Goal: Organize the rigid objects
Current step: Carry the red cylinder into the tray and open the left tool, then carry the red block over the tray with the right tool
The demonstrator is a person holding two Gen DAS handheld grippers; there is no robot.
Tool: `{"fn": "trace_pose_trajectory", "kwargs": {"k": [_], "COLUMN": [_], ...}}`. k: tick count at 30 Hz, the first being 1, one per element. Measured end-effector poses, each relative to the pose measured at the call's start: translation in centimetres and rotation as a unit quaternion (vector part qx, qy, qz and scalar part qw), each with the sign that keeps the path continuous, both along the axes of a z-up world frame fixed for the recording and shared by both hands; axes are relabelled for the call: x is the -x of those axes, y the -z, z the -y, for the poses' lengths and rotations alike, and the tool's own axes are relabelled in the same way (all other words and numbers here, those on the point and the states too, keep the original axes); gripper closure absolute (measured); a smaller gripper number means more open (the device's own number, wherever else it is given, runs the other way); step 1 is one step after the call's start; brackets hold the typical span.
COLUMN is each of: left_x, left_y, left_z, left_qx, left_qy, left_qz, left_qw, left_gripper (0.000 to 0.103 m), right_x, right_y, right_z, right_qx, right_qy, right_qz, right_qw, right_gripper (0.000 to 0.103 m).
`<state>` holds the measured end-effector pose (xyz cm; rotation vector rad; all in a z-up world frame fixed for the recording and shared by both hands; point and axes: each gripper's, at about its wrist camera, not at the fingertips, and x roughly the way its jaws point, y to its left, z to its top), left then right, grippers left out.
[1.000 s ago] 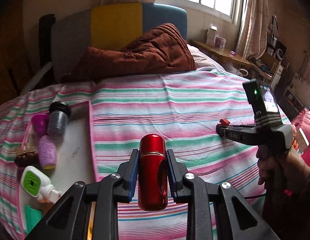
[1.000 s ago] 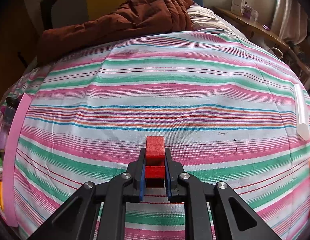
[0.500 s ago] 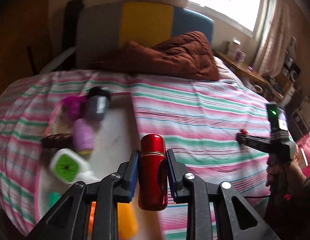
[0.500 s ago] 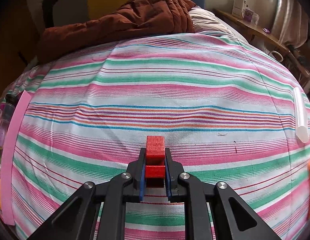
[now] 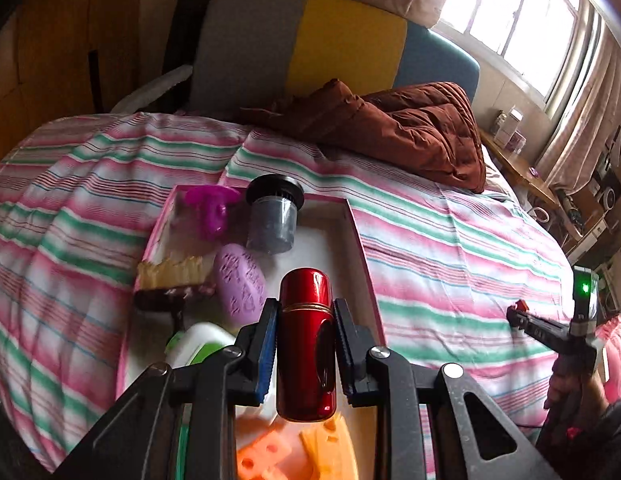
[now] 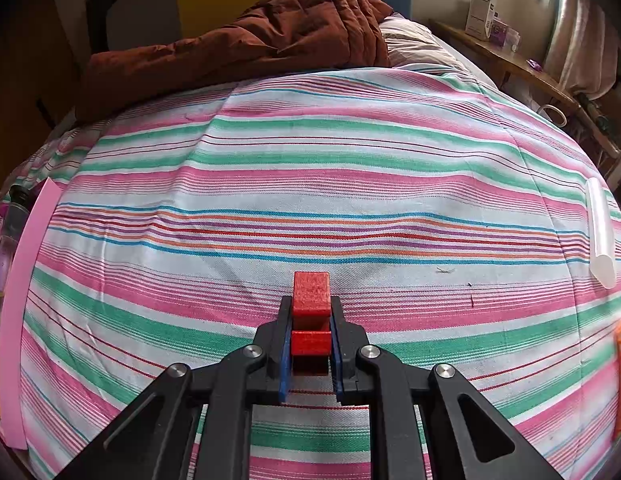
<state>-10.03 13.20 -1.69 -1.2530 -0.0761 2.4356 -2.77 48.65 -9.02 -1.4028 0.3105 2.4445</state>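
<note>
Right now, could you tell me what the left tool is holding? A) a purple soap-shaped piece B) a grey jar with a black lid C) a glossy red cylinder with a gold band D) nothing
C: the left tool is shut on the red cylinder, which stands upright between its blue pads, over the pink-rimmed tray.

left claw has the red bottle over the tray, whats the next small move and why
Probably lower the red bottle onto the bare white patch of the pink tray beside the grey jar, then open the left claw; that spot looks free.
</note>
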Motion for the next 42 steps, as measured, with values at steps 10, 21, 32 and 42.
{"fn": "trace_pose_trajectory", "kwargs": {"k": [10, 21, 32, 42], "left_x": [4.5, 6.5, 1.8, -3.0], "left_y": [2.5, 3.7, -0.2, -1.9], "left_z": [-3.4, -4.1, -1.5, 2.0], "left_qx": [0.026, 0.038, 0.054, 0.087], "left_qy": [0.016, 0.014, 0.006, -0.031], "left_qz": [0.02, 0.031, -0.034, -0.06], "left_qw": [0.9993, 0.9987, 0.9979, 0.9939], "left_gripper": [0.077, 0.073, 0.073, 0.072], "right_x": [0.0, 0.1, 0.1, -0.1], "right_y": [0.0, 0.0, 0.0, -0.2], "right_z": [0.0, 0.0, -0.1, 0.4], "right_qx": [0.0, -0.001, -0.005, -0.009], "right_qy": [-0.001, -0.003, -0.007, -0.005], "right_qz": [0.0, 0.0, 0.0, 0.009], "right_qw": [1.0, 1.0, 1.0, 1.0], "right_gripper": [0.087, 0.087, 0.087, 0.087]}}
